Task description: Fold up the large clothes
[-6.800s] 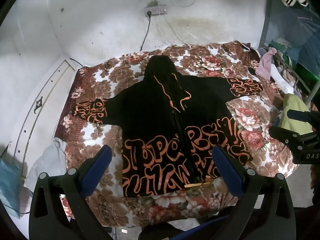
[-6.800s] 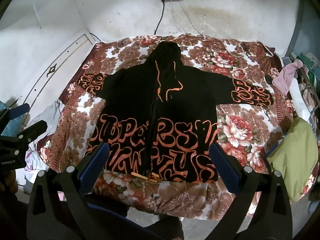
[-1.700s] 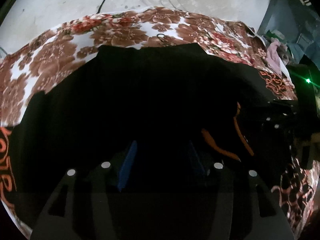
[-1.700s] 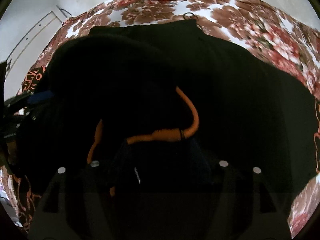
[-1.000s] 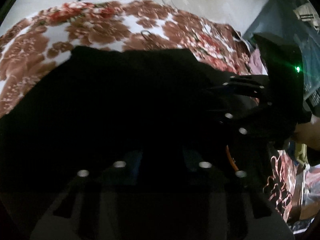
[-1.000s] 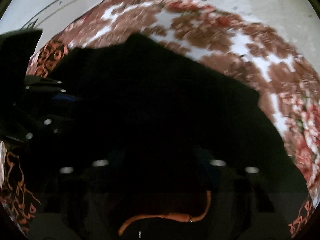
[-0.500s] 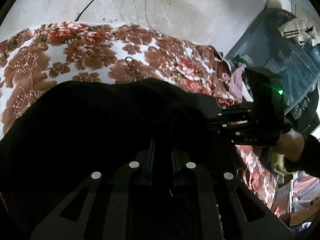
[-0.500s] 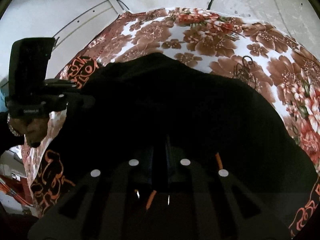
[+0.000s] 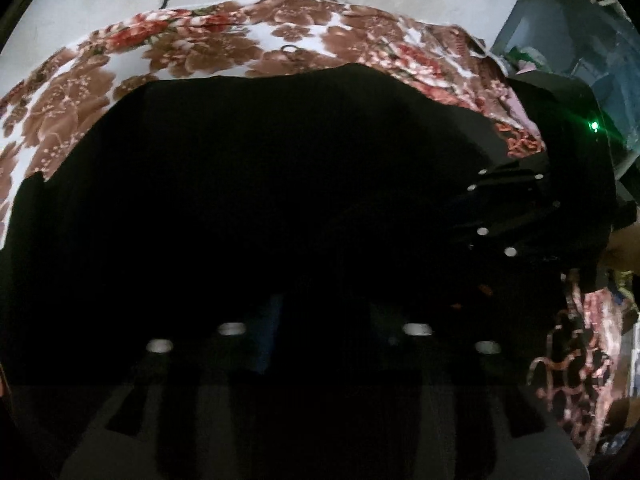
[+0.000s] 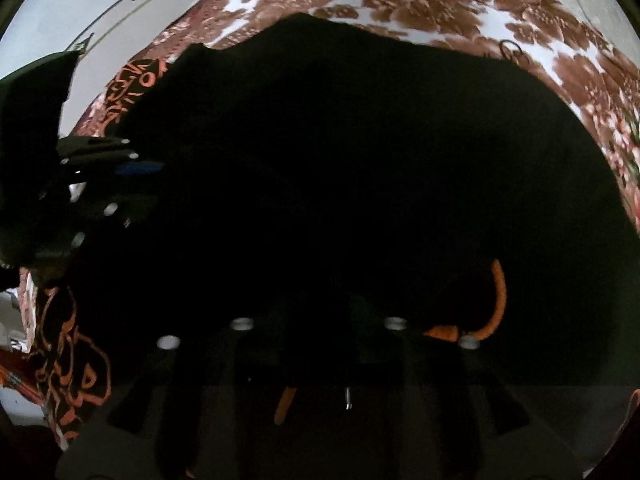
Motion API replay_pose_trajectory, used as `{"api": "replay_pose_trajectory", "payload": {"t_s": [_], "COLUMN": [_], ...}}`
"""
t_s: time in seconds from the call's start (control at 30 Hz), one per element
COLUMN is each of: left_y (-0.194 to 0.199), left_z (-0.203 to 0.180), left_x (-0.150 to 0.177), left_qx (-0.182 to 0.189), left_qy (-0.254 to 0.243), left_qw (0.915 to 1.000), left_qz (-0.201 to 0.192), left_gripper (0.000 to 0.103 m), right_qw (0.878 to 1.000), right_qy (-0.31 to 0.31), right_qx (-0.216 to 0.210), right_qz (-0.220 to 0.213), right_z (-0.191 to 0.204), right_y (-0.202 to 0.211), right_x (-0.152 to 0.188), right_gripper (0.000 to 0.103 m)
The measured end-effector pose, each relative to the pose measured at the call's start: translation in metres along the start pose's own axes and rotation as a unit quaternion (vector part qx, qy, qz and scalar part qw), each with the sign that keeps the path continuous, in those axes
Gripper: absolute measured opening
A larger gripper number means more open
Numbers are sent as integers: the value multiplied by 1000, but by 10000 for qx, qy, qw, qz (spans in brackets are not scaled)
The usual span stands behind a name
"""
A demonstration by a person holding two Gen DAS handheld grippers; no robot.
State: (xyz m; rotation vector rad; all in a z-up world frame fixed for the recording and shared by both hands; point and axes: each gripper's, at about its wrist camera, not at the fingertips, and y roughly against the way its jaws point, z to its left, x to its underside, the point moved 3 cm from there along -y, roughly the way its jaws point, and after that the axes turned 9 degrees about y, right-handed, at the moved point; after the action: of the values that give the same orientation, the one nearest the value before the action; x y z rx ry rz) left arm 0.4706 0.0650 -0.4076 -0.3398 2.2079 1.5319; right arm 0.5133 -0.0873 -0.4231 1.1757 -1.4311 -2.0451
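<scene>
Lying across a bed under a brown-and-white floral blanket (image 9: 192, 52), filling most of both wrist views: a large black hooded jacket (image 9: 256, 184), nearly featureless in the dim light. Top edge folded to a straight dark line against the blanket. Orange lettering on a sleeve at far left (image 10: 136, 80) and on the lower panel (image 10: 76, 364). Thick orange drawstring (image 10: 498, 300) curling over the black cloth near the right gripper (image 10: 320, 320). Left gripper (image 9: 320, 320) low over the cloth, jaws opening, black fabric between them. Right gripper likewise opening over the fabric; too dark to tell any pinch.
</scene>
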Motion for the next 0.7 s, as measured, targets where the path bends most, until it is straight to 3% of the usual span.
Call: {"api": "replay_pose_trajectory", "payload": {"t_s": [0.07, 0.13, 0.17, 0.2, 0.33, 0.4, 0.53, 0.57, 0.7], "left_y": [2, 10, 17, 29, 67, 73, 36, 24, -15], "left_z": [5, 5, 3, 0, -10, -14, -15, -14, -8], "left_x": [0, -3, -4, -8, -30, -41, -45, -42, -32], "left_qx": [-85, -177, -144, -148, -37, 95, 31, -9, -191], "left_qy": [24, 25, -10, -108, -215, -201, -211, -252, -361], "left_qw": [10000, 9998, 9999, 9996, 9980, 9972, 9991, 9993, 9991], "left_qz": [-14, -47, -88, -194, -601, -719, -379, -278, -74], "left_gripper": [58, 60, 59, 59, 60, 61, 56, 52, 53], "right_qw": [9997, 9944, 9904, 9890, 9889, 9893, 9897, 9898, 9893], "right_qy": [-212, -959, -1256, -1347, -1263, -1216, -1143, -1154, -1212], "right_qx": [-102, -406, -492, -448, -34, 259, 831, 816, 809], "right_qz": [-59, -198, -301, -414, -787, -761, -236, -176, -89], "right_z": [-3, -14, -17, -16, -8, -8, -15, -17, -29], "right_y": [0, 7, 14, 25, 61, 61, 28, 22, 3], "right_x": [-1, -2, -3, -6, -25, -31, -25, -23, -9], "right_gripper": [42, 53, 64, 70, 74, 78, 78, 78, 78]}}
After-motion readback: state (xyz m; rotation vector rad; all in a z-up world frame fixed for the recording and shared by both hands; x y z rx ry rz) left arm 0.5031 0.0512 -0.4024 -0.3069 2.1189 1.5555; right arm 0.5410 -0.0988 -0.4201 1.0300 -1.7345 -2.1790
